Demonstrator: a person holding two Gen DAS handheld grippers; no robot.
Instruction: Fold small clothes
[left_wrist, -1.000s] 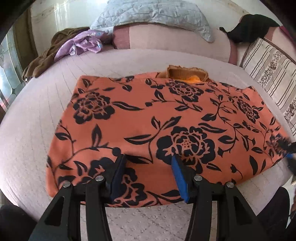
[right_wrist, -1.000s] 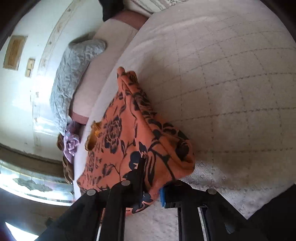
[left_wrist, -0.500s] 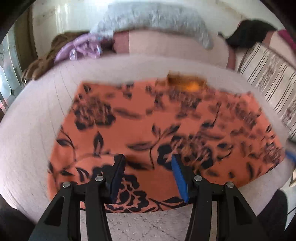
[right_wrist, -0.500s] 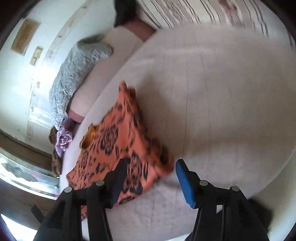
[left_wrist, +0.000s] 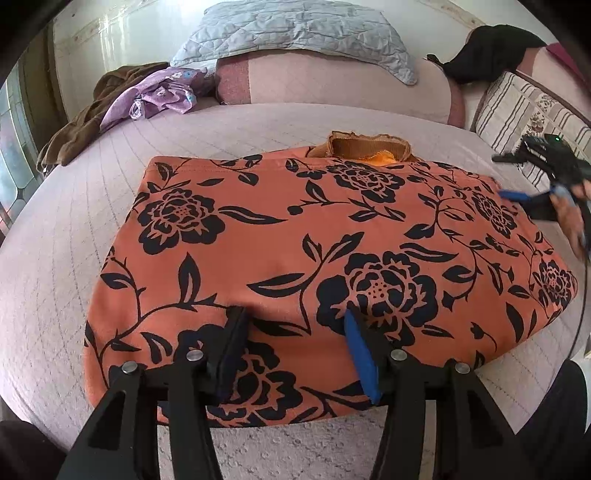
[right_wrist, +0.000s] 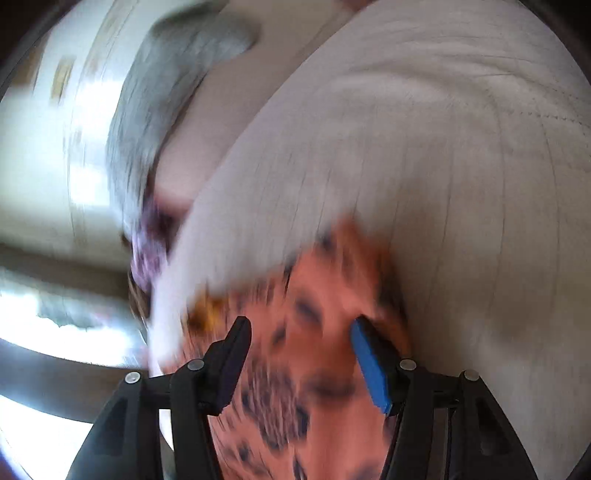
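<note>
Orange floral garment (left_wrist: 325, 258) lies flat on the bed (left_wrist: 55, 266); your left gripper (left_wrist: 291, 332) and right gripper (right_wrist: 299, 343) hover over it at 6 o'clock, fingers wide.

bed (left_wrist: 258, 122): quilted pale cover | grey pillow (left_wrist: 295, 29) at headboard | window (left_wrist: 11, 147): daylight, left

Right gripper (right_wrist: 299, 354) is hovering with jaws spread over the blurred orange floral garment (right_wrist: 314, 369), which is lying on the pale quilted bedspread (right_wrist: 424, 147).
</note>
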